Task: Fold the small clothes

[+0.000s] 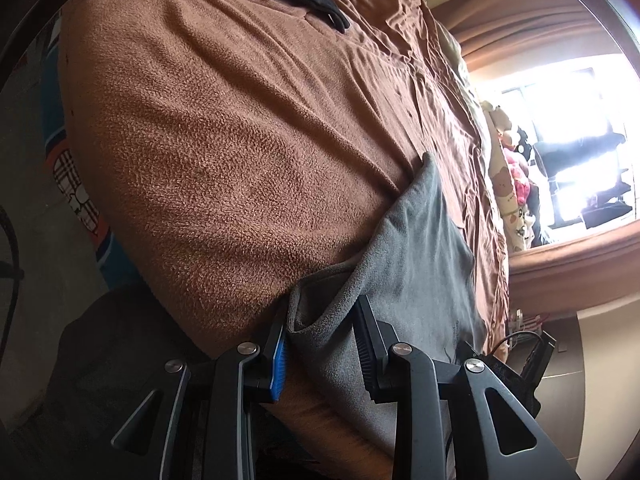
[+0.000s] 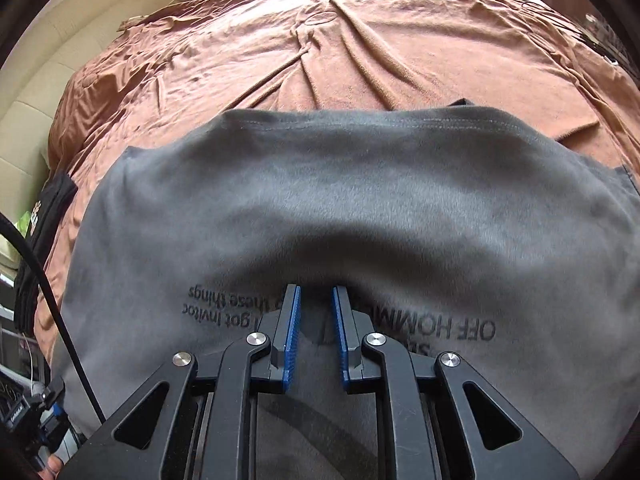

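Your right gripper (image 2: 316,304) stands with fingers apart over the grey T-shirt (image 2: 320,200), a small ridge of it between the blue pads. Your left gripper (image 1: 320,320) is spread around a folded edge of it. Beyond lies the brown blanket (image 2: 320,40).

both grippers low, jaws parted

the left gripper (image 1: 320,316) is rolled to one side in its wrist view, its two black fingers spread well apart, the blue ribbed pad (image 1: 280,364) showing on the left finger only. grey cloth lies between the jaws without being pinched. the right gripper (image 2: 316,300) sits level and pointed forward, its fingers closer together but with a clear gap between the blue pads (image 2: 292,332). fabric bunches between them; whether the pads actually clamp it cannot be told. at the lower left edge of the right wrist view a fingertip (image 2: 52,468) peeks in.
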Motion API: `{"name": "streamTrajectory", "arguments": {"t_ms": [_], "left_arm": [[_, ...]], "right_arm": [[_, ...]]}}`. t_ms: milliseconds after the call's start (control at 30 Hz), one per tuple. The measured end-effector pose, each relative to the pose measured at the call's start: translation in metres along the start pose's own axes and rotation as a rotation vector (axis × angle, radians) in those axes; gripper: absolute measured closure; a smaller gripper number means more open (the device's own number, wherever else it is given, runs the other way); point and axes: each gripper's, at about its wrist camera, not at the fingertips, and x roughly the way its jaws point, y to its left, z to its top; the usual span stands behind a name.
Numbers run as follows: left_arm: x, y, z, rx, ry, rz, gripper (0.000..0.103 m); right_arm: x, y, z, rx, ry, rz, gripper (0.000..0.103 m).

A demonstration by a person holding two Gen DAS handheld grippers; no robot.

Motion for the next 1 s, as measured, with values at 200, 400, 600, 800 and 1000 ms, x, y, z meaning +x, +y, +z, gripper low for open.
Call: {"name": "streamTrajectory", "arguments": {"t_ms": [200,400,600,800,1000], "left_arm": [[-0.001,0.0,-0.001,-0.019,-0.002,0.004,0.072],[0.001,0.0,-0.002,-0.014,0.001,0.008,0.072],[0.002,0.001,0.0,-0.018,0.01,0.001,0.072],[0.002,0.001,0.0,-0.013,0.011,-0.002,0.072],[0.002,0.001,-0.002,-0.021,0.003,-0.003,0.072]], "right_arm": [[0.017,0.005,0.029,-0.003,-0.004,-0.04,0.091],[0.037,0.004,0.054,0.005,0.004,-0.063,0.091],[0.046,0.009,0.074,-0.016,0.002,-0.096,0.091],[0.062,0.009,0.089,-0.041,0.017,-0.113,0.091],[0.055,0.02,0.09,-0.062,0.0,-0.134,0.091]]}}
